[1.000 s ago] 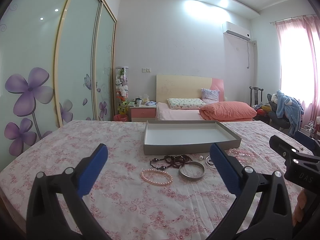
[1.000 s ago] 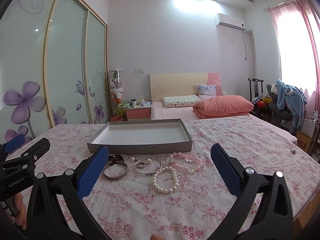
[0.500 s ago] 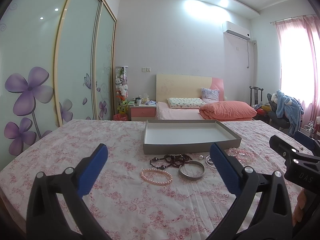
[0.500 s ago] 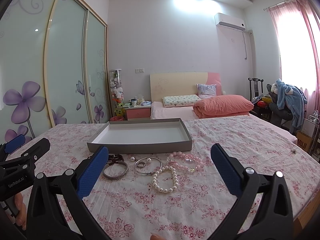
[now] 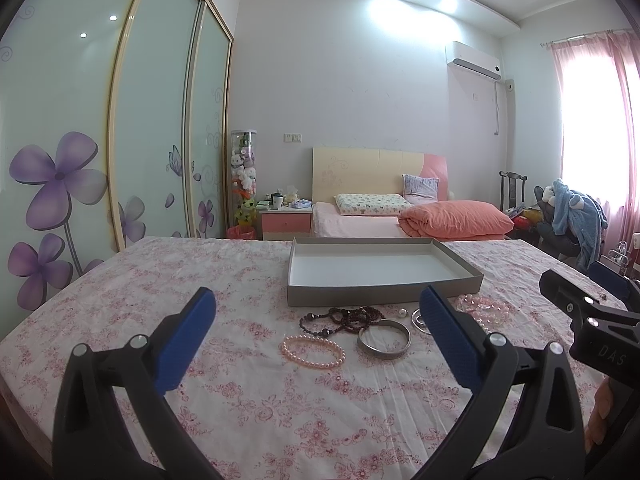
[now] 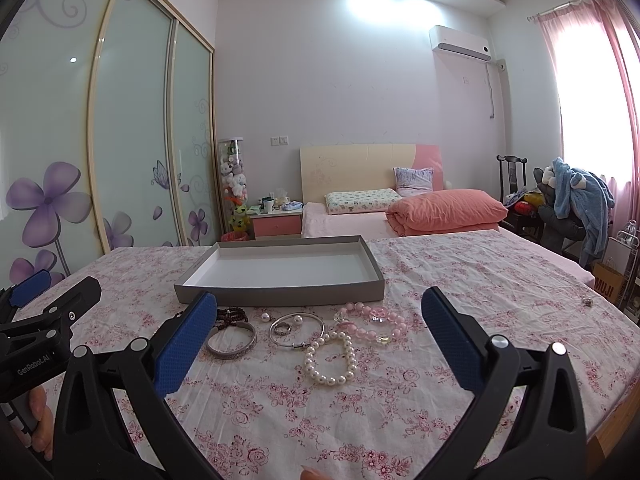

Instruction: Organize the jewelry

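On the left, the left gripper [image 5: 318,338] hovers above the flowered bedspread [image 5: 120,300] with its blue-padded fingers spread wide apart and nothing between them. Ahead of it lies a small pink pearl bracelet [image 5: 313,351], with a string of dark beads [image 5: 344,319] just behind it and a wide silver bangle [image 5: 384,339] just to its right. Further right, seen from the right wrist camera, a thin silver bangle [image 6: 297,330] lies with a ring [image 6: 283,329] inside its loop and two loose pearls [image 6: 264,316] close by. Next come a white pearl bracelet [image 6: 330,358] and, touching its far edge, a bracelet of large pink beads [image 6: 370,323]. Behind all the jewelry, a shallow grey tray [image 6: 280,294] with a white inside sits on the bedspread, with nothing in it. The right gripper [image 6: 320,340] is also held above the bedspread, its fingers wide apart and holding nothing, the white pearl bracelet lying in the gap between them. A second bed with an orange quilt [image 6: 446,210] stands against the far wall.
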`<state>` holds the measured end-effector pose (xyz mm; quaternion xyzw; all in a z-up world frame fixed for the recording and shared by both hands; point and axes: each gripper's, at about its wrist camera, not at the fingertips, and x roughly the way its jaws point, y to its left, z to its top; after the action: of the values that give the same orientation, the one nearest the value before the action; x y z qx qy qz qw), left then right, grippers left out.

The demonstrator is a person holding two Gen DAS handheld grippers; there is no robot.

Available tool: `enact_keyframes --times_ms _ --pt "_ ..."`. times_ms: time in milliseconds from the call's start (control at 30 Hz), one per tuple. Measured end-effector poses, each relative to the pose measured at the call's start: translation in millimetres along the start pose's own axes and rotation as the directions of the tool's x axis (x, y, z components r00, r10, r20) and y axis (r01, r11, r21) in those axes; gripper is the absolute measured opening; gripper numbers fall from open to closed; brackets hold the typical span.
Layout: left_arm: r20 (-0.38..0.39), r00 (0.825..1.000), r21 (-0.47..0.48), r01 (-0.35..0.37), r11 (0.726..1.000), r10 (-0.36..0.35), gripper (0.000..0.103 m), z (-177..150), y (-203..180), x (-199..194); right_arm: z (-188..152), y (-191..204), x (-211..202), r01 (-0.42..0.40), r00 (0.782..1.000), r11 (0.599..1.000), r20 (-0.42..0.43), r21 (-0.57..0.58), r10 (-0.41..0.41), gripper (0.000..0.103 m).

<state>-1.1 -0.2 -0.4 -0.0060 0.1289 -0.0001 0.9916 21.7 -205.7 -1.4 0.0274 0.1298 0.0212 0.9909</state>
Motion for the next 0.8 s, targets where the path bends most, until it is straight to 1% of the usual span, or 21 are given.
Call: enact_keyframes --times_ms 100,667,800 --pt "-0.001 1.0 0.0 -0.003 1.0 0.003 0.099 -1.2 -1.4 4.5 0.0 -0.2 0.1 -0.001 1.0 1.0 0.0 0.001 0.001 0.101" --pt "-0.004 1.0 -0.002 -0.004 1.0 0.004 0.099 -4.1 -2.7 0.1 0.2 0.3 0.8 0.0 1.0 1.0 -0.002 0.001 0.0 0.101" --pt "-0.011 1.0 -0.002 -0.005 1.0 0.005 0.099 -4.8 -0.8 5.9 0.0 0.6 0.7 0.0 1.0 1.0 -0.005 0.001 0.0 0.101"
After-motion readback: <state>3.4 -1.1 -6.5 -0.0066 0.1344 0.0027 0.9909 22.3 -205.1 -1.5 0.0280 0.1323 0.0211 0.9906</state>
